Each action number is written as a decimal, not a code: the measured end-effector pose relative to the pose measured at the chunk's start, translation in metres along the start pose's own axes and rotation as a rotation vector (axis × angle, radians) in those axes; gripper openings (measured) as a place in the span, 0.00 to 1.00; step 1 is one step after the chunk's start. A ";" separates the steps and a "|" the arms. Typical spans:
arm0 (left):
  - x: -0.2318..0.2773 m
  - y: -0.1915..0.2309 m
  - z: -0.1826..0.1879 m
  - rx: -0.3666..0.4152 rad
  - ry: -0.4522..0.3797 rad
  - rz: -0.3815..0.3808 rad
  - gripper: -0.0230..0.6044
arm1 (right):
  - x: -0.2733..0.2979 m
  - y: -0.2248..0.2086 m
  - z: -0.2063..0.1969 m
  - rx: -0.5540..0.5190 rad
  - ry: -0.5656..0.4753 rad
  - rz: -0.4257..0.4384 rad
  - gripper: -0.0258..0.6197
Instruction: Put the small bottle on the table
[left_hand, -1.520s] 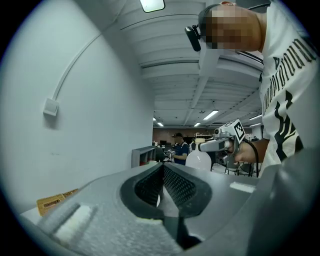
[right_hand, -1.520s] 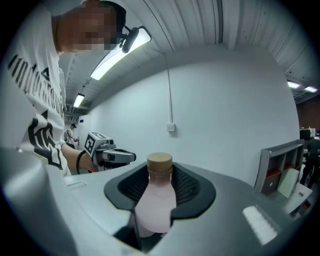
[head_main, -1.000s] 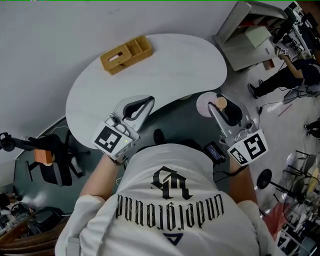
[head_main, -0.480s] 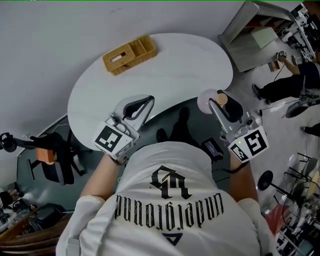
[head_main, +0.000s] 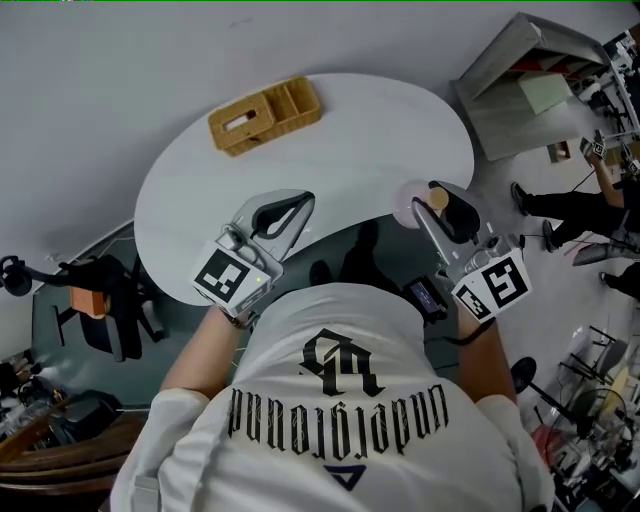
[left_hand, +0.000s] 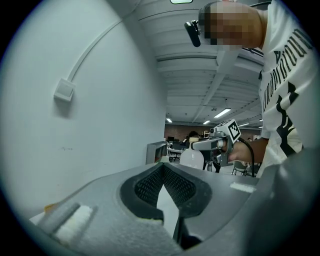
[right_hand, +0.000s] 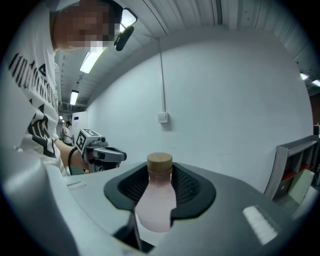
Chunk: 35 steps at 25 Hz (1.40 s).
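Bottle (right_hand: 156, 202), rounded, cork-capped, fills ribbed right claw (right_hand: 160, 174).

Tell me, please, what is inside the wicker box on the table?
The wicker box has open compartments that look empty; its lidded part shows only a slot, so that inside is hidden.

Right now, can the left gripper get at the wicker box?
Probably yes. The left gripper is at the near edge of the table, fingers together and empty. Only bare tabletop lies between it and the box at the far side. Nothing blocks the way, though it's a long reach.
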<state>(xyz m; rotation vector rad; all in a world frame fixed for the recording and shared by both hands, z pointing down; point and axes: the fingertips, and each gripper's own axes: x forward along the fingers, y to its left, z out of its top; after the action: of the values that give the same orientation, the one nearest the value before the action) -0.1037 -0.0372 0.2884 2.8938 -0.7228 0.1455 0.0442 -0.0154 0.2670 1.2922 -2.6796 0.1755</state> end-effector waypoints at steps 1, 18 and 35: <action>0.006 0.003 0.000 -0.003 0.003 0.003 0.05 | 0.004 -0.006 -0.002 0.000 0.007 0.008 0.26; 0.121 0.063 -0.033 -0.070 0.072 0.083 0.05 | 0.070 -0.115 -0.060 -0.009 0.149 0.126 0.26; 0.195 0.103 -0.103 -0.152 0.180 0.109 0.05 | 0.114 -0.182 -0.156 -0.016 0.313 0.197 0.26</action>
<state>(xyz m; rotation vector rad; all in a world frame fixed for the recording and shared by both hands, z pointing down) 0.0125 -0.1989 0.4279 2.6569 -0.8195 0.3434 0.1313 -0.1881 0.4490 0.9069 -2.5253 0.3486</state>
